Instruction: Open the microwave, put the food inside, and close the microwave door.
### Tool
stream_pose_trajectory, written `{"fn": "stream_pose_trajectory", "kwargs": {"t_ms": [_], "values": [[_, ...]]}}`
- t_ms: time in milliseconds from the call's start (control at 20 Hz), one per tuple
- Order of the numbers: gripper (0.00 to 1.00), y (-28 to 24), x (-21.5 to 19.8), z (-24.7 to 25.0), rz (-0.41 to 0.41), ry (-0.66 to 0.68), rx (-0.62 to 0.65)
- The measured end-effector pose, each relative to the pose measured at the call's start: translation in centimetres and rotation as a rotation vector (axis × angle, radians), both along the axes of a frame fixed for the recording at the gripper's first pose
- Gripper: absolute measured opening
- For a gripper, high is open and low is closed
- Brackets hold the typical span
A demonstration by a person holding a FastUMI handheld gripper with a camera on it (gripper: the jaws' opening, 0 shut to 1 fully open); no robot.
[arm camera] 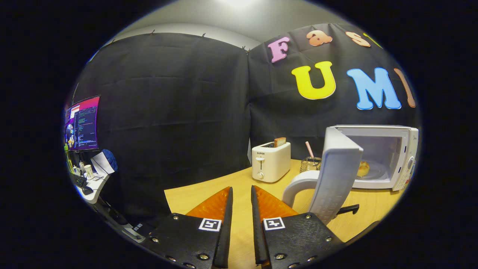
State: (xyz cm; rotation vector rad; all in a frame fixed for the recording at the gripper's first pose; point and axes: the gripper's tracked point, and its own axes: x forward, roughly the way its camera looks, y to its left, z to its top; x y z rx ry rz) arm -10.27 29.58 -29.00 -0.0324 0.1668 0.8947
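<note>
My tool holds nothing: its two fingers sit nearly together with only a thin slit between them, and through that slit I see bare surface.

By my reading, most of the job is done. The microwave stands off to the right beyond my fingers with its door swung wide open, and the food, a small pale bun-like piece, already lies inside on the turntable. What remains, I judge, is to close the door.

The door stands edge-on toward me, between my fingers and the cavity, its curved handle hanging on the side nearest me. To shut it I would have to get round to its outer face and push it back toward the oven. A dark bar-like thing lies on the surface under the door's lower corner; I cannot tell what it is, nor whether the door would clear it.

Left of the door there is a toaster with a slice standing up in it, and a wire basket just beside the door's far edge, so room there is tight. The surface just ahead of my fingers is open, and its near edge drops away to my left, toward a desk with a monitor.
</note>
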Motion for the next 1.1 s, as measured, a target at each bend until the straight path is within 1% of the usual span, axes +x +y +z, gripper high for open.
{"fn": "stream_pose_trajectory", "kwargs": {"t_ms": [50, 100, 200, 300, 500, 600, 750, 950, 1100], "values": [[0.27, -0.9, 0.9, -0.3, -0.041, -0.005, -0.012], [0.01, -1.1, 1.5, -0.5, -0.036, 0.0, -0.007], [0.02, -1.6, 1.2, -0.8, -0.046, -0.01, -0.014], [0.02, -2.6, 1.2, -0.8, -0.074, -0.039, -0.036], [0.02, -6.3, 2.2, -0.8, -0.141, -0.015, -0.037], [0.02, -8.9, 3.0, -0.6, -0.195, -0.014, -0.048], [0.02, -13.1, 5.4, 0.4, -0.29, -0.033, -0.055], [0.02, -18.3, 9.4, 0.8, -0.42, -0.052, -0.083], [0.02, -21.4, 12.7, 1.1, -0.507, -0.038, -0.078]]}}
